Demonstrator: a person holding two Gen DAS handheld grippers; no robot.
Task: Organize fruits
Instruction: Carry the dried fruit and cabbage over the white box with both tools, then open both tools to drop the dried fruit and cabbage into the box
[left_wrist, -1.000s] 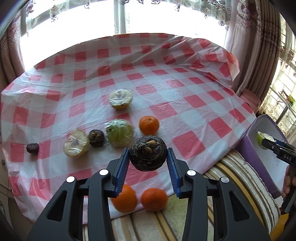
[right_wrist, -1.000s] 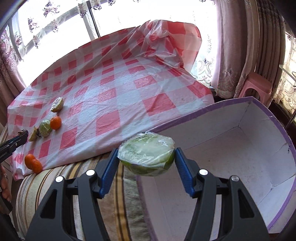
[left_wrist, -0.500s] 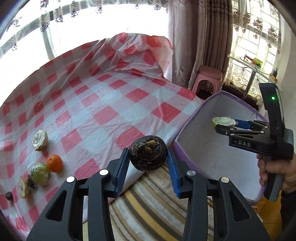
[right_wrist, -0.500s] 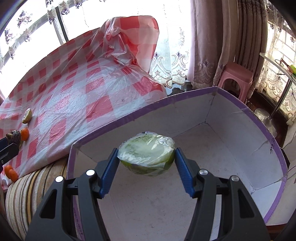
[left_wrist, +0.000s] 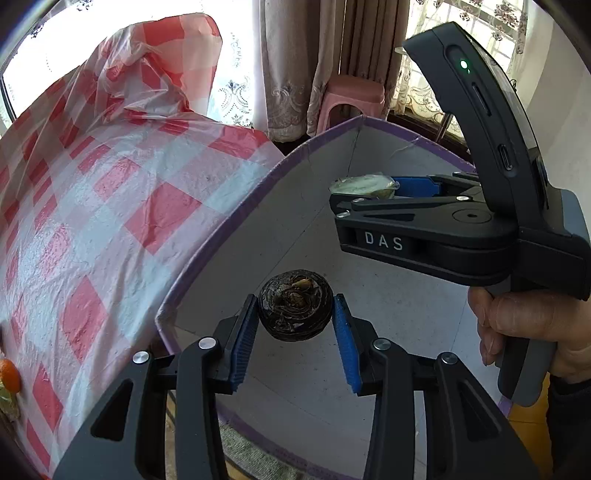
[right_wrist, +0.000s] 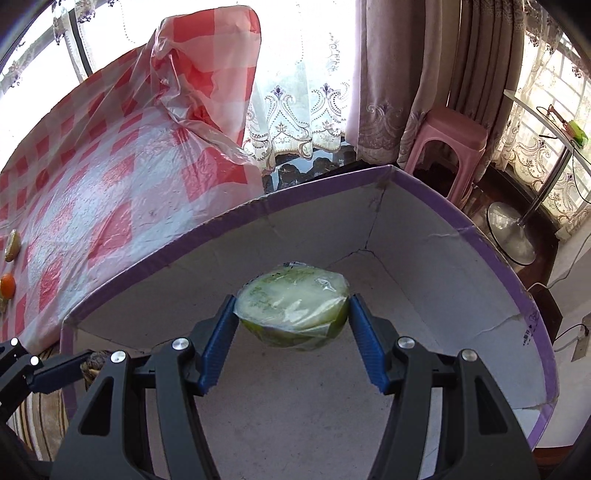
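1. We hold a dark, wrinkled round fruit (left_wrist: 294, 303) clamped in our left gripper (left_wrist: 294, 325), above the white cardboard box with purple-taped rim (left_wrist: 236, 218).
2. Our right gripper (right_wrist: 292, 332) pinches a plastic-wrapped green fruit half (right_wrist: 292, 310) over the same box.
3. Risk, in our judgement: both grippers crowd one box; releasing from this height could bruise either fruit.
4. No fruit shows on the box floor.
5. Other fruit, including an orange (right_wrist: 7, 285), waits on the red-checked plastic tablecloth (right_wrist: 110, 192).

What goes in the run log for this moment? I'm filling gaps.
left gripper: shut on dark fruit | right gripper: shut on wrapped green fruit | both over box
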